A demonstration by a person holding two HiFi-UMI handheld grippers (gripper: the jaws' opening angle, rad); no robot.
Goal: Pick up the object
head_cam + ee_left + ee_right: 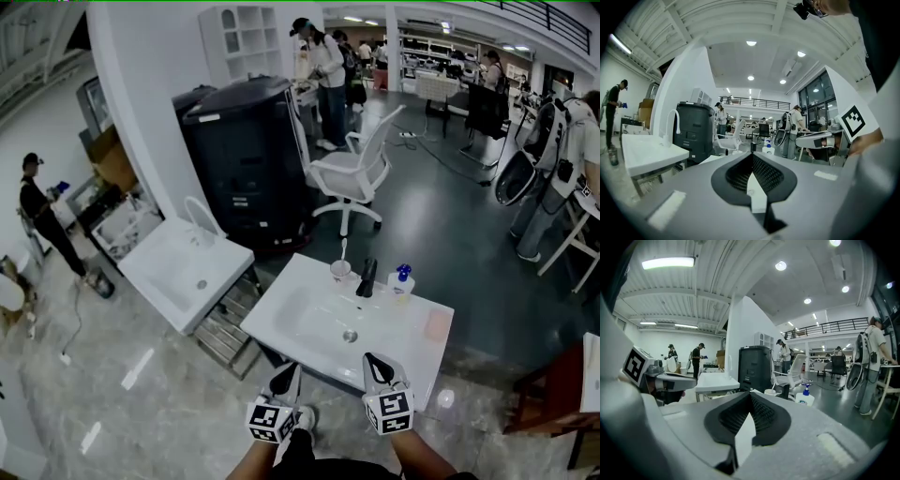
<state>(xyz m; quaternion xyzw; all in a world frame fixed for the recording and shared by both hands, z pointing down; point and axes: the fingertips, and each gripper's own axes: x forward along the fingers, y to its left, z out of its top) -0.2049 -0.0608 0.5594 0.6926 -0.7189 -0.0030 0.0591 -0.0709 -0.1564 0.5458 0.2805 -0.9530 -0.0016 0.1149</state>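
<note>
A white sink basin (309, 328) stands in front of me. At its back are a black faucet (367, 277), a white cup (340, 269) and a soap bottle (402, 279) with a blue pump; a pale pink pad (437, 324) lies at its right. Both grippers hover at the near rim, held side by side. The left gripper (288, 372) is shut with nothing in it, and so is the right gripper (373, 360). In the right gripper view the closed jaw tips (750, 395) point toward the cup (769, 392) and the bottle (805, 397). The left gripper (752, 157) view shows the bottle (768, 149) far ahead.
A second white sink (183, 267) with a curved tap sits to the left. Behind stand a black cabinet (246, 164) and a white office chair (354, 173). A reddish wooden chair (562, 394) is at the right. Several people stand about the room.
</note>
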